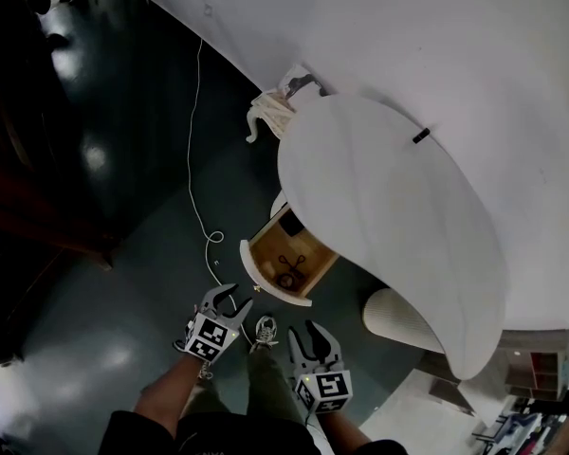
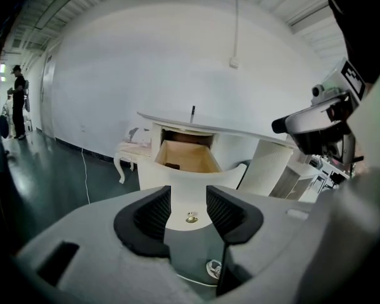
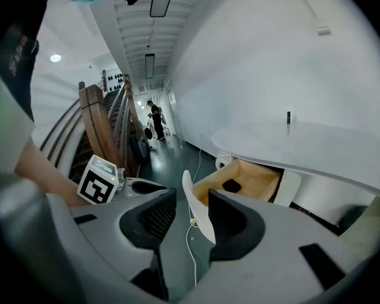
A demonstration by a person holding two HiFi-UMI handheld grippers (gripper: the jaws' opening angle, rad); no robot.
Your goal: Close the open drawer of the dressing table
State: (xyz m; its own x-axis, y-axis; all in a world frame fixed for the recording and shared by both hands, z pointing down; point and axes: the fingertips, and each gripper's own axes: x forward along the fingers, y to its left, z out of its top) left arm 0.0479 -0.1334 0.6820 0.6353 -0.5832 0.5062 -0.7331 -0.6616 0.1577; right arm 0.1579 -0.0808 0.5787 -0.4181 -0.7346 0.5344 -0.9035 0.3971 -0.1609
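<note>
The white dressing table (image 1: 389, 216) has one drawer (image 1: 286, 259) pulled out toward me, its wooden inside holding a few dark items. My left gripper (image 1: 237, 299) is open just short of the drawer's white front. In the left gripper view the open left gripper (image 2: 189, 211) frames the front's small brass knob (image 2: 191, 218) without touching it. My right gripper (image 1: 303, 332) is also open, below and to the right of the drawer. In the right gripper view the right gripper (image 3: 191, 223) looks past the drawer front's curved edge (image 3: 195, 208) into the wooden box (image 3: 244, 179).
A white cable (image 1: 194, 159) runs across the dark floor to the drawer's left. A small white bench (image 1: 270, 112) stands at the table's far end and a ribbed white pouf (image 1: 398, 316) at its near right. A wooden staircase (image 3: 101, 132) rises to the left. A small dark object (image 1: 421, 136) lies on the tabletop.
</note>
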